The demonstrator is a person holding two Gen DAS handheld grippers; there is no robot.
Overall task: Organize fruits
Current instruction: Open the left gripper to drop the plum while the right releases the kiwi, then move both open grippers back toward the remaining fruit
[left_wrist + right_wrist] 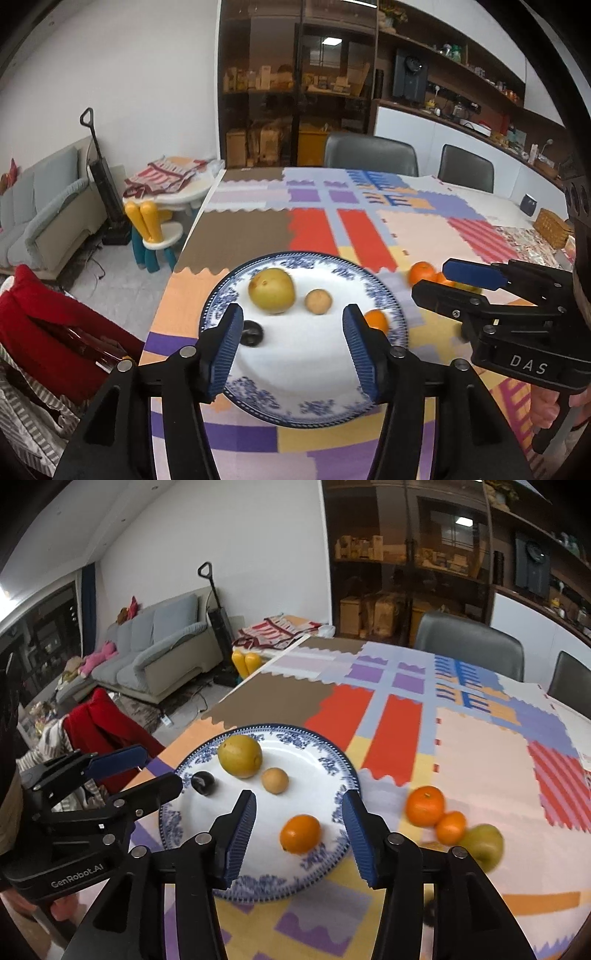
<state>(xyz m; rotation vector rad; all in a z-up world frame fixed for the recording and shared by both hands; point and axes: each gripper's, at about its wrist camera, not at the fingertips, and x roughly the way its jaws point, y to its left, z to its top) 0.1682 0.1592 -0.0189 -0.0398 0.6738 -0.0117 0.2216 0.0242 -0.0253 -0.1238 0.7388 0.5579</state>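
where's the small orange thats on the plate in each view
Left wrist view: the small orange sits at the plate's right edge, partly hidden behind the left hand-held gripper's right finger.
Right wrist view: the same orange lies low and central, in full view between the right hand-held gripper's fingers.
Shared landmark: the big yellow fruit at the far side of the blue-patterned plate.

One blue-patterned plate (pixel 332 764) carries four fruits: one large yellow pear (pixel 239 756), one small tan fruit (pixel 275 781), one dark plum (pixel 203 782) and one orange (pixel 300 833) lying between the right fingers (pixel 242 834). Right of those fingers, three fruits sit on the worktop (pixel 480 760): two oranges (pixel 424 806) and one green apple (pixel 485 843). Seven fruits in all.
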